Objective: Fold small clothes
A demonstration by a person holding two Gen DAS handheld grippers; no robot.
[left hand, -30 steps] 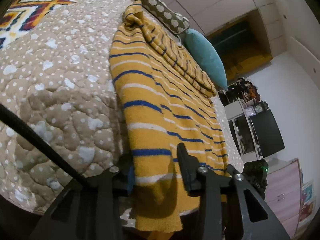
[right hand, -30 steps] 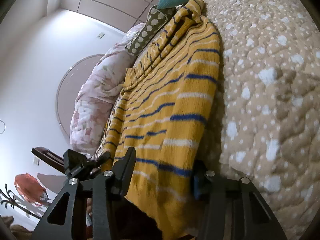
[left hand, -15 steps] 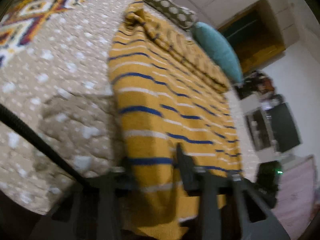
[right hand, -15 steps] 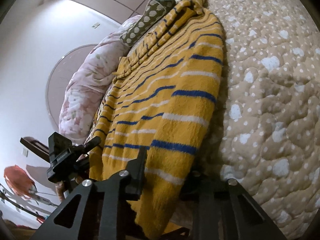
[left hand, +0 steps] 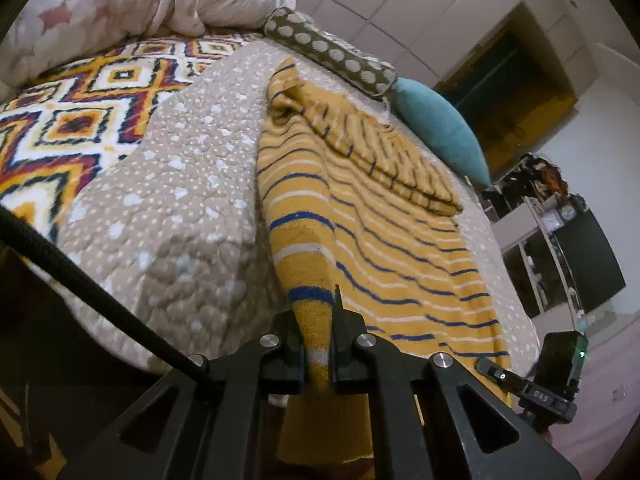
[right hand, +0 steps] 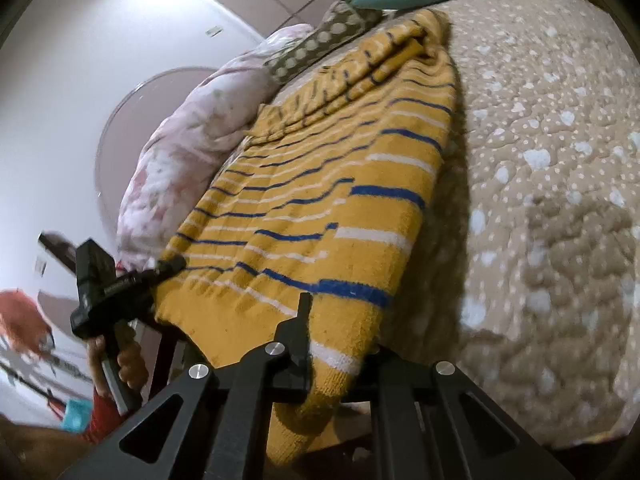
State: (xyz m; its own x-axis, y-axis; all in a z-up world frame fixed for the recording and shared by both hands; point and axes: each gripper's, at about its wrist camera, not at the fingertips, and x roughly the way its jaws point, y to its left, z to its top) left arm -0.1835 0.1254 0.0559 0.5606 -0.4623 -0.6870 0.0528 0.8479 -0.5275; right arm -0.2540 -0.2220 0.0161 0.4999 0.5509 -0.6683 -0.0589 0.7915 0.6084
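Beige dotted quilted bedspread (left hand: 180, 216) carries the mustard-yellow knitted sweater with blue and white stripes (left hand: 360, 216), lengthwise away from both grippers; left gripper (left hand: 318, 354) and right gripper (right hand: 340, 354) jaws are clamped shut on its near hem corners.

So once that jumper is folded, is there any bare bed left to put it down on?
Yes. The dotted beige quilt is bare beside the yellow striped sweater, right to the bed's edge. On the other side a bare strip of quilt runs between the sweater and the patterned blanket. The head end is crowded: spotted bolster, teal cushion, floral duvet.
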